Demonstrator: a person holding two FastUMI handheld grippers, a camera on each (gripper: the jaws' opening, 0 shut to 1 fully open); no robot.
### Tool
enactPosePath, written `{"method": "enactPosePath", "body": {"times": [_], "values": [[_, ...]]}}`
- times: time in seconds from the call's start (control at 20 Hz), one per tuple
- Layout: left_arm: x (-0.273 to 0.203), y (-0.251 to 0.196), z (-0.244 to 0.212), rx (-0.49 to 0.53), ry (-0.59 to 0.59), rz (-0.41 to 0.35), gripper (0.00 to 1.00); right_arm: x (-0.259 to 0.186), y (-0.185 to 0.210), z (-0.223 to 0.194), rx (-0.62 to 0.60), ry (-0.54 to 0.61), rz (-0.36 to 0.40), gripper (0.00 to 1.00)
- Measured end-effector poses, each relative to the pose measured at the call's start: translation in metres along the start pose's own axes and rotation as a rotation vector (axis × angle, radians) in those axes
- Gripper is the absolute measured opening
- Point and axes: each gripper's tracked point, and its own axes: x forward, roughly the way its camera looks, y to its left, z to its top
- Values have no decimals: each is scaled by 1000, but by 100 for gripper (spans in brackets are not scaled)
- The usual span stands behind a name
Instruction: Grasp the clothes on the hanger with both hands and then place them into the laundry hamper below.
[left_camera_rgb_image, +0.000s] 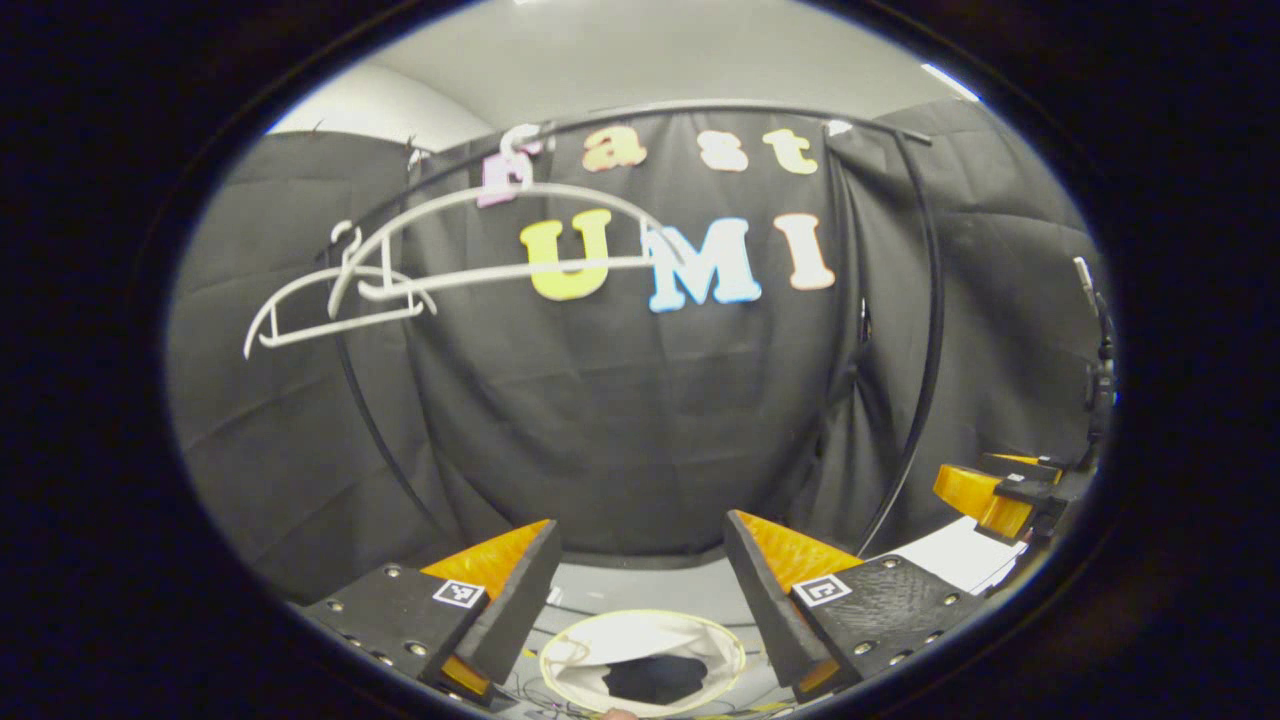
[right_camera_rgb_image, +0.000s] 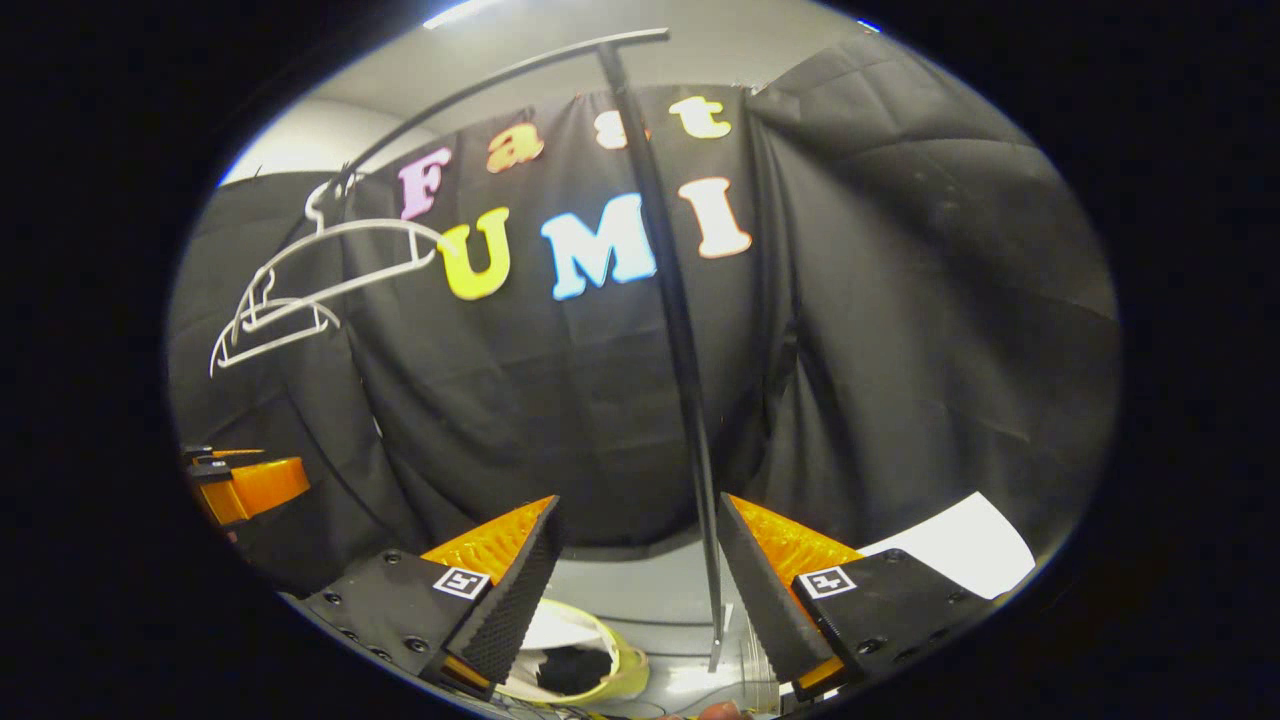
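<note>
Two bare hangers (left_camera_rgb_image: 450, 262) upper left; dark clothes (left_camera_rgb_image: 655, 678) already in hamper (left_camera_rgb_image: 642, 660), bottom centre. Left gripper (left_camera_rgb_image: 640, 590) and right gripper (right_camera_rgb_image: 635, 590) wide apart, holding nothing. Judged finished; next, only withdrawing.

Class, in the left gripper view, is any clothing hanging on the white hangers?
No: both white hangers hang bare on the rail.

Recording booth, black cloth walls (left_camera_rgb_image: 620, 420), clothes rail (right_camera_rgb_image: 670, 300) with bare hangers (left_camera_rgb_image: 480, 250), hamper (left_camera_rgb_image: 645, 660) on floor

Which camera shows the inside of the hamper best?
The left gripper view: the hamper sits between the left gripper fingers, its whole round rim visible with dark clothes inside. In the right gripper view the hamper is partly hidden behind a finger of the right gripper.
</note>
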Motion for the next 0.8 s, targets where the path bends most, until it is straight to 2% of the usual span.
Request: {"method": "enactPosePath", "body": {"times": [0.1,0.15,0.2,0.35,0.45,0.5,0.65,0.8], "values": [[-15,-7,42,-11,-86,-12,95,-8,-11,31,21,-91,-17,93],[-25,-11,62,-19,-130,-26,95,-13,-16,48,22,-139,-30,96],[-33,-14,78,-26,-168,-35,94,-19,-22,64,19,-183,-45,92],[-63,-13,126,-60,-282,-56,94,-43,-29,110,42,-312,-68,92],[-78,-8,142,-116,-305,-78,94,-59,-30,136,82,-390,-78,92],[-85,-4,147,-145,-323,-93,94,-70,-30,145,101,-429,-79,97],[-112,12,160,-225,-441,-129,95,-90,-36,150,115,-485,-116,94],[-117,50,148,-257,-443,-94,94,-98,-43,124,51,-429,-173,97]]}}
